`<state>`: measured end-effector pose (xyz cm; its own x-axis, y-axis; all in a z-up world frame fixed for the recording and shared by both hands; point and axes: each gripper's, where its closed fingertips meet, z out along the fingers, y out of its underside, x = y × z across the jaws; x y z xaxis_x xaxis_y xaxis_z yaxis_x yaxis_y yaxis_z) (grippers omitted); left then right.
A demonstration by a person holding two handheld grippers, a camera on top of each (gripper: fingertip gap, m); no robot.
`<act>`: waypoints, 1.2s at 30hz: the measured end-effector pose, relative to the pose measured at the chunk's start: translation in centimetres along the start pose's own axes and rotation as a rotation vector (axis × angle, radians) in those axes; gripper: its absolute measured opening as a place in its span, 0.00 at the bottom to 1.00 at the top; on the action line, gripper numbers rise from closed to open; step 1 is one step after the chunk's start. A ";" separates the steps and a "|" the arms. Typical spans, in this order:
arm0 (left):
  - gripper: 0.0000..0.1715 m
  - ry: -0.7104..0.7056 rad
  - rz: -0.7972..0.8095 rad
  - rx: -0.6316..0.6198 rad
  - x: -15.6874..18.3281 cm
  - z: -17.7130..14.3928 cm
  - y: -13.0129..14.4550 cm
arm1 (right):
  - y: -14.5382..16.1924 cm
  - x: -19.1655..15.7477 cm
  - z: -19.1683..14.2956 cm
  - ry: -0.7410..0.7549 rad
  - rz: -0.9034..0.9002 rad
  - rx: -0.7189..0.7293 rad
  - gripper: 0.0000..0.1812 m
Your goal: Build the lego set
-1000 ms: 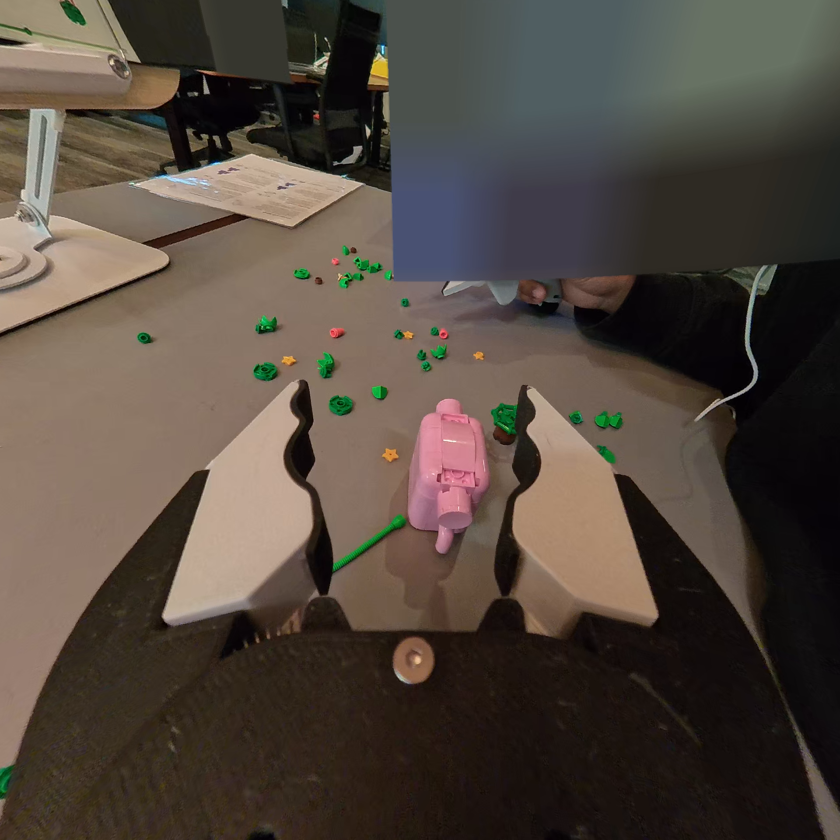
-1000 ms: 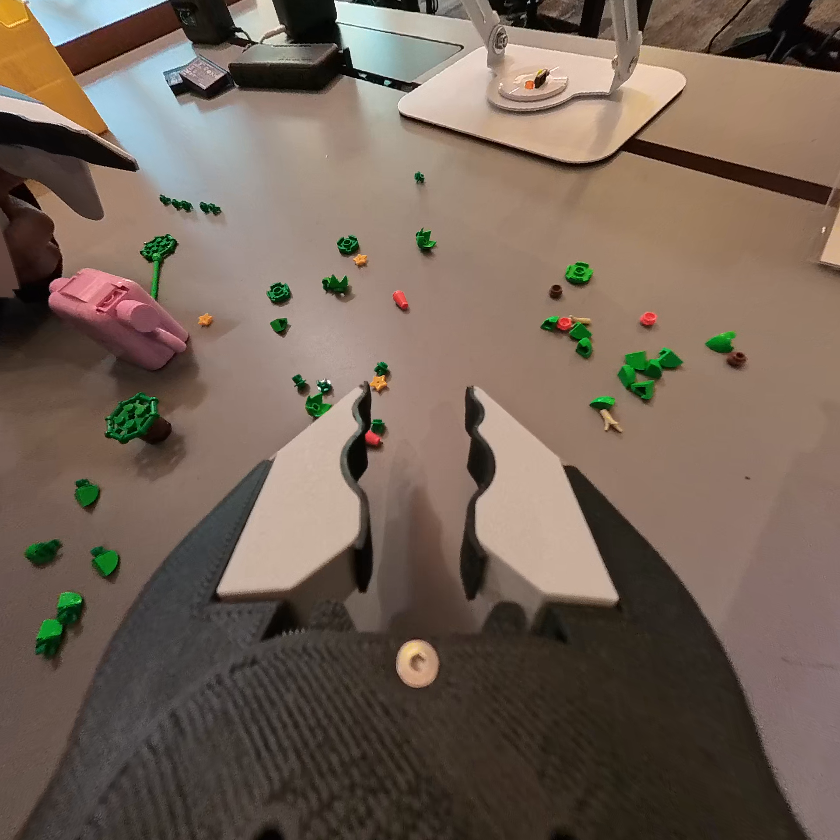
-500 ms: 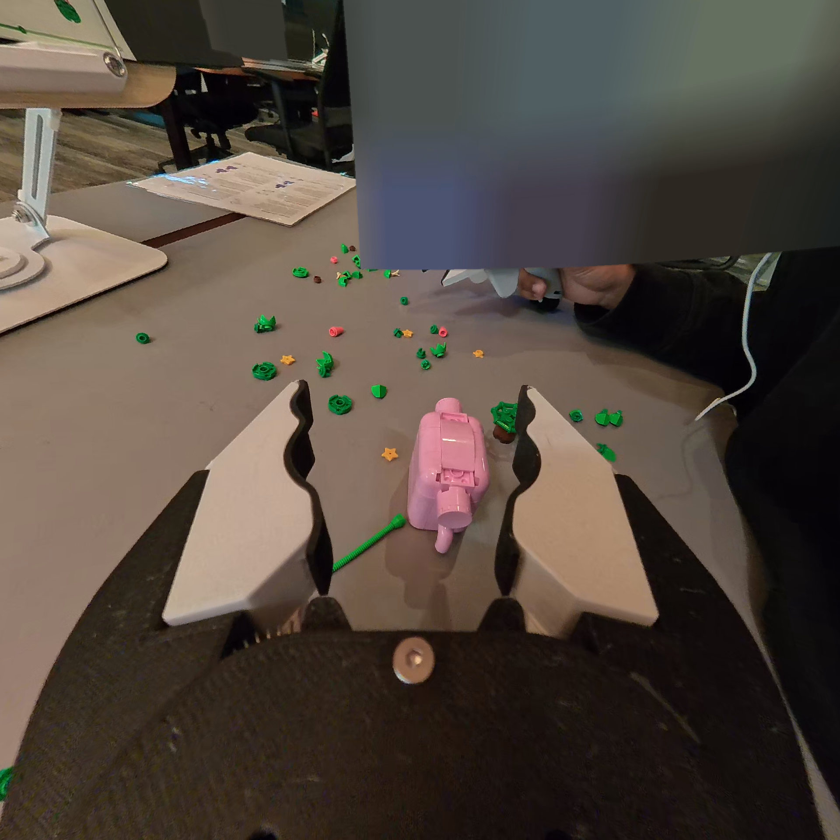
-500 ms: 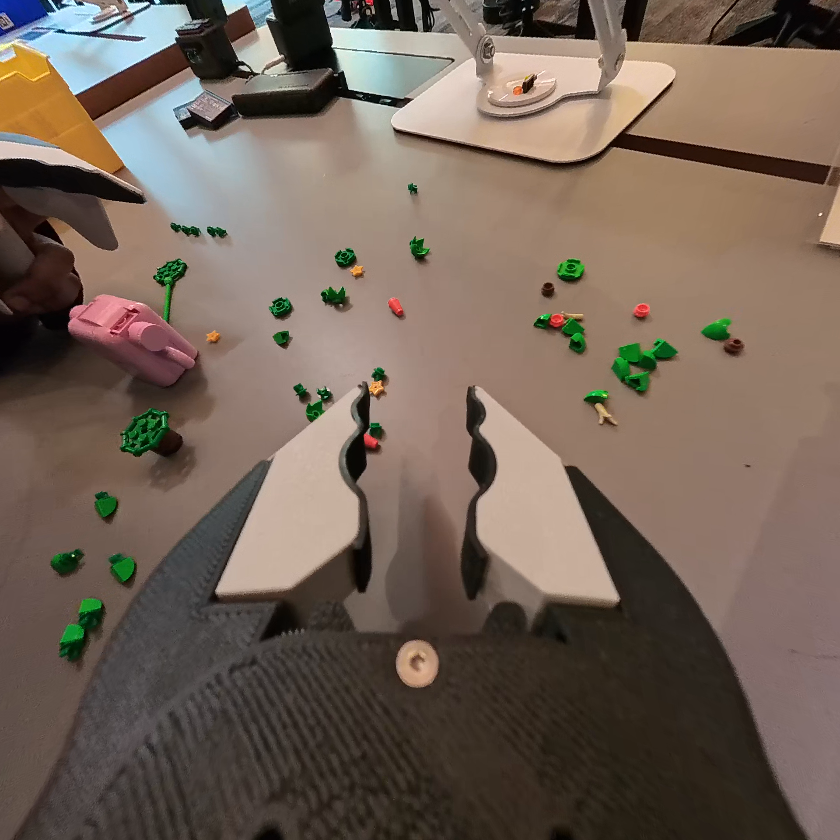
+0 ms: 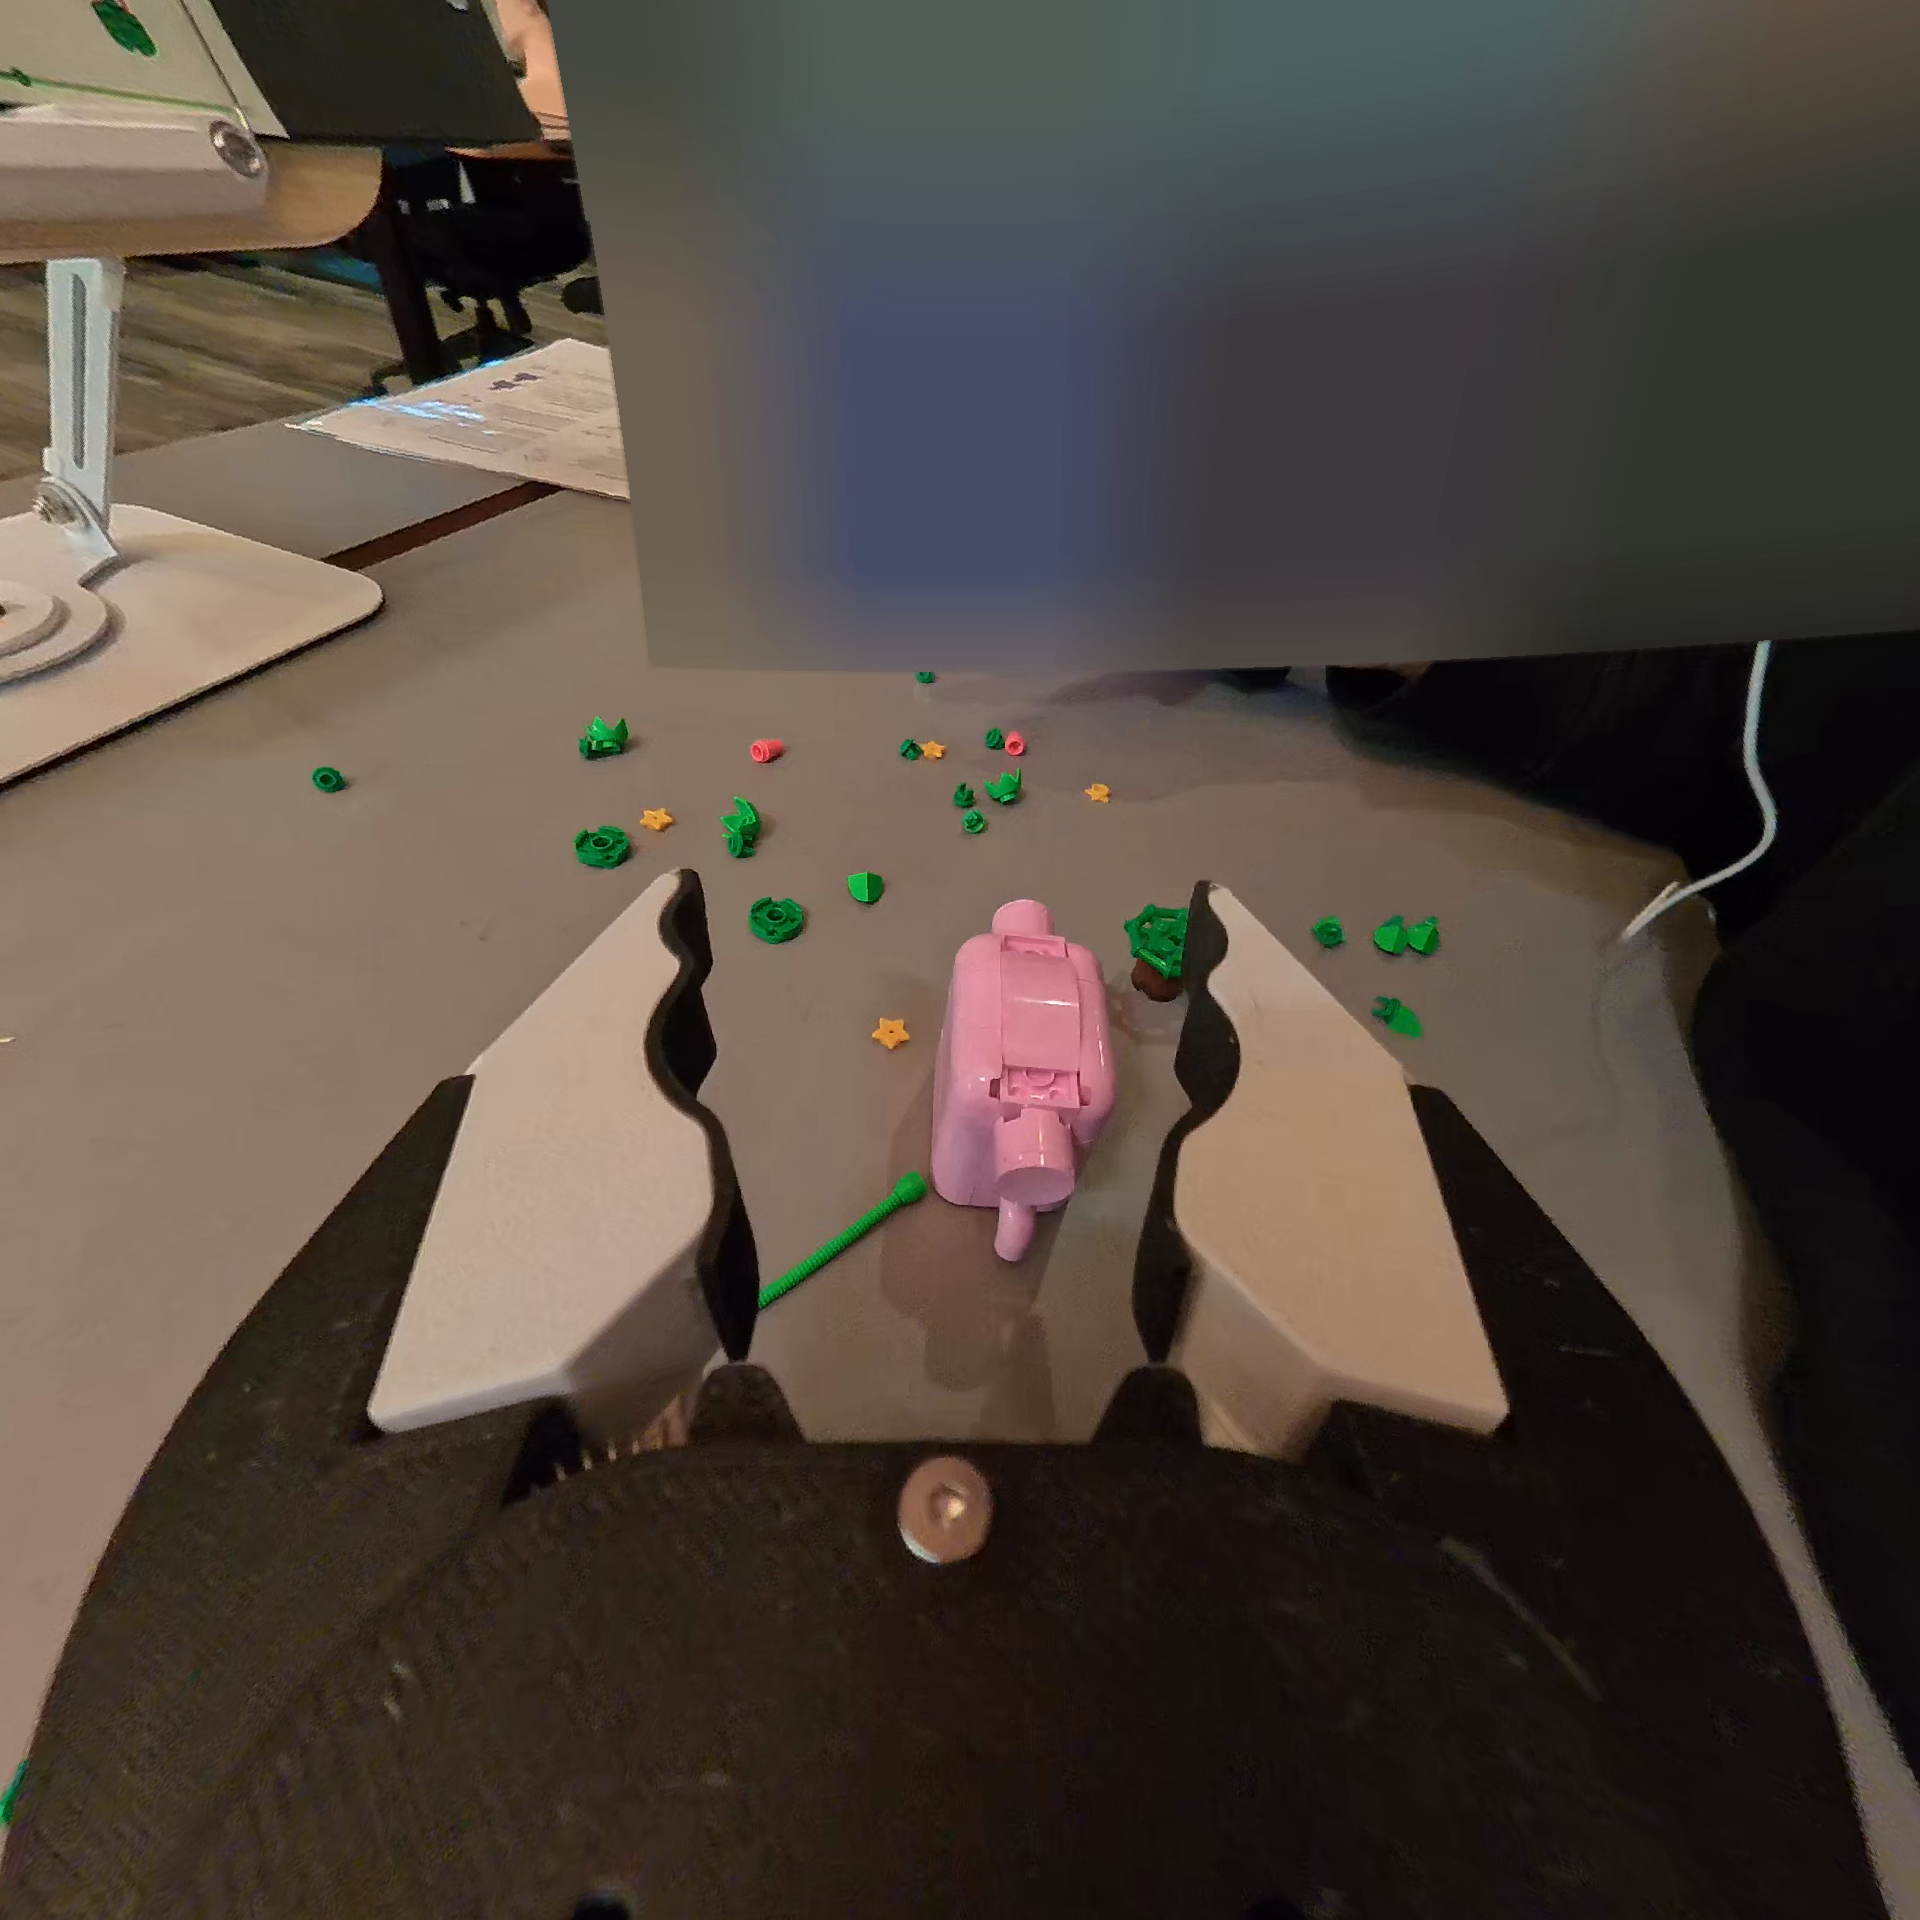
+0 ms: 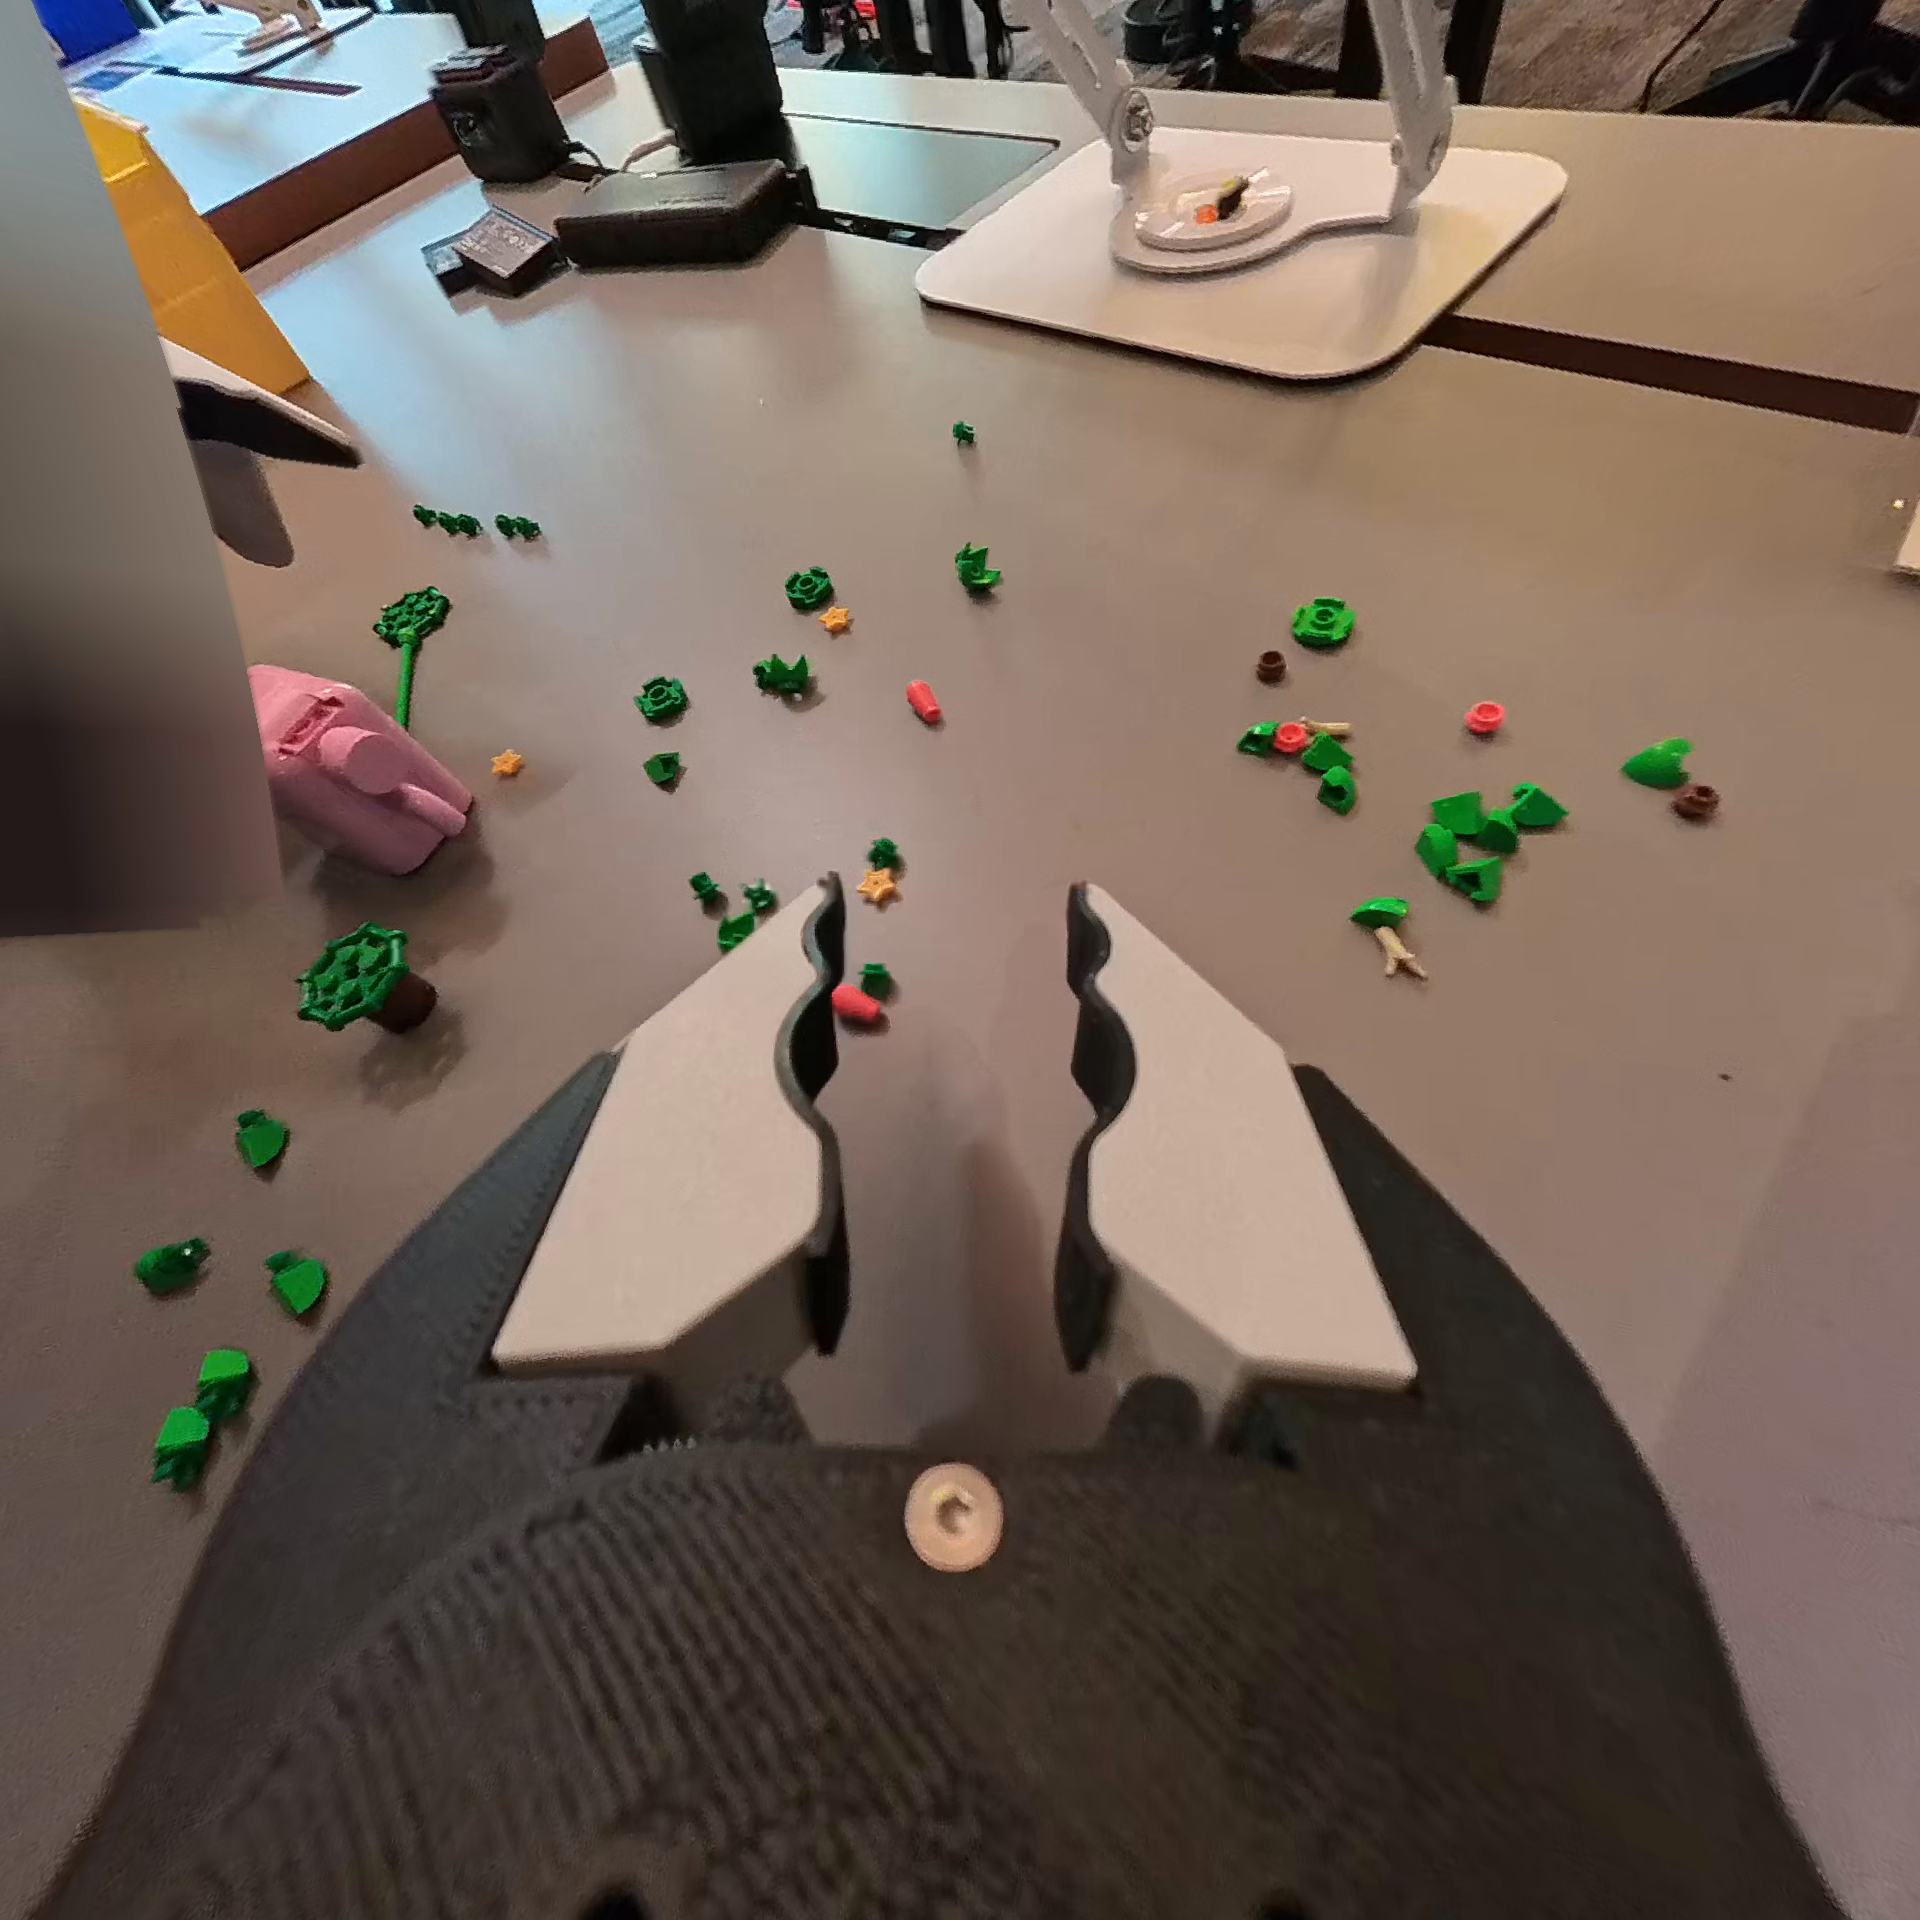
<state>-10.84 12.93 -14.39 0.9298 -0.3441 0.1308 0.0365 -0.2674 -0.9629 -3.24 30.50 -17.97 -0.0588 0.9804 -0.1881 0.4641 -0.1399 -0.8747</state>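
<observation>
A pink lego watering can [image 5: 1023, 1081] lies on the grey table between the fingers of my open, empty left gripper [image 5: 940, 894], not touched. It also shows in the right wrist view [image 6: 353, 774] at far left. A green stem piece [image 5: 836, 1242] lies beside it, with its round flower head in the right wrist view [image 6: 412, 618]. A green round piece on a brown base [image 6: 358, 982] stands near the can. My right gripper [image 6: 951, 894] is open and empty over bare table, with a red piece [image 6: 854, 1006] by its left finger. Small green, red and yellow pieces lie scattered about.
A white stand base [image 6: 1247, 270] sits at the far side, also in the left wrist view [image 5: 156, 623]. Black boxes [image 6: 675, 208] and a yellow bin [image 6: 197, 281] stand at the far left. A paper sheet [image 5: 499, 416] lies beyond. A person's dark sleeve [image 5: 1818, 935] is at right. Some 20 centimeters of space lies between my two pairs of fingers. The green stem piece [image 5: 836, 1242] is closer to my left gripper, around 8 centimeters from its tips; the right tips are 25 centimeters off. Seen from the right wrist view [image 6: 402, 714] as well.
My right gripper has pulled back and tilted up, showing more of the far table. My left gripper has hardly moved; the other hand has left its view.
</observation>
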 end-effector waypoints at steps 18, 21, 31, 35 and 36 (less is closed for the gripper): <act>0.51 -0.003 0.023 -0.033 0.2 0.4 0.4 | 1.5 -16.6 2.1 -0.504 -0.406 -0.011 0.00; 0.51 -0.001 0.021 -0.035 0.2 0.4 0.4 | 2.4 -16.7 2.7 -0.465 -0.463 -0.062 0.00; 0.51 0.002 0.013 -0.033 0.2 0.4 0.4 | 1.9 -15.8 3.1 -0.424 -0.406 -0.058 0.00; 0.51 0.004 0.007 -0.032 0.1 0.4 0.4 | 1.6 -15.2 3.1 -0.412 -0.356 -0.055 0.00; 0.51 0.004 0.004 -0.031 0.1 0.3 0.4 | 1.5 -15.1 3.1 -0.414 -0.344 -0.057 0.00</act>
<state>-10.61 13.11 -14.80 0.9285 -0.3488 0.1277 0.0212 -0.2935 -0.9557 -4.39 15.04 -17.87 -0.5539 0.8300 -0.0654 0.4029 0.1985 -0.8935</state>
